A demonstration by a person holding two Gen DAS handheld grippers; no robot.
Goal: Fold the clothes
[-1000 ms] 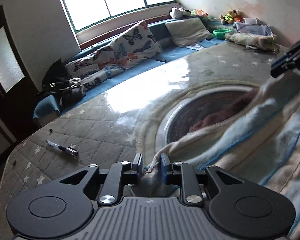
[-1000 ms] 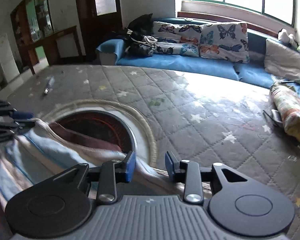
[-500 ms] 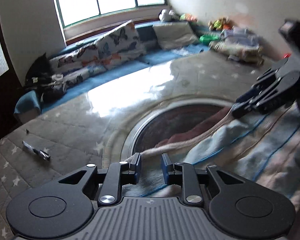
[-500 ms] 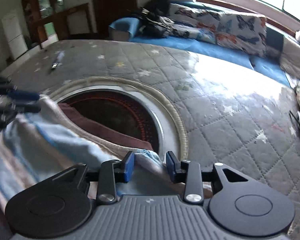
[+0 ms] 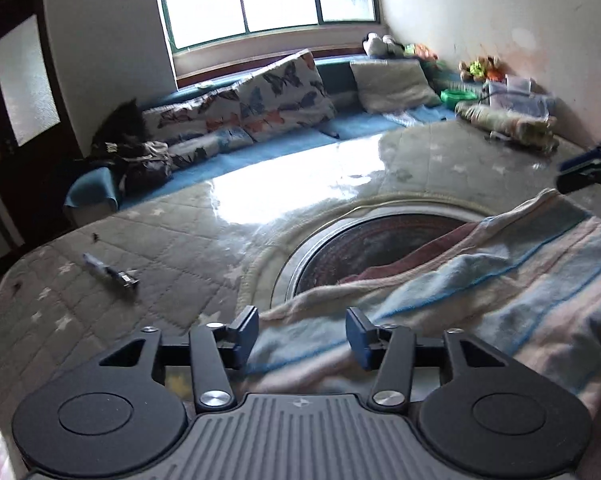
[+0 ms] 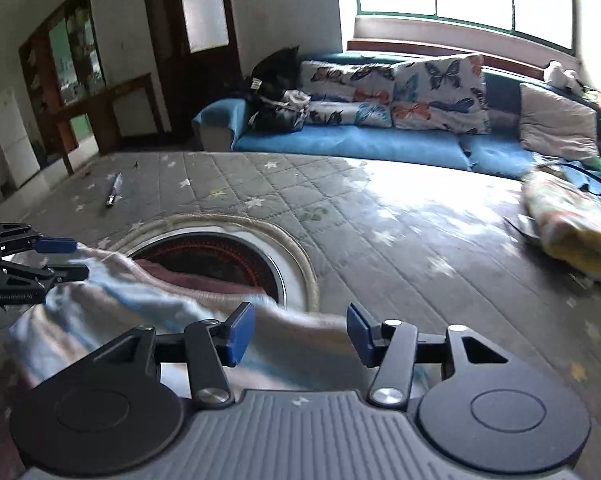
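Note:
A striped cloth in light blue, pink and cream lies folded on the quilted mat, over the near edge of a round dark opening. My left gripper is open just above the cloth's near left edge. My right gripper is open above the cloth's right edge. Each gripper shows in the other's view: the right one at the far right, the left one at the far left, its fingers apart over the cloth corner.
A grey quilted mat with stars covers the surface. A pen lies at the left. A blue sofa with butterfly cushions runs along the back. A rolled patterned cloth lies at the right.
Both grippers were shut on the cloth's edge and have now opened and let it go. The cloth has dropped flat onto the mat.

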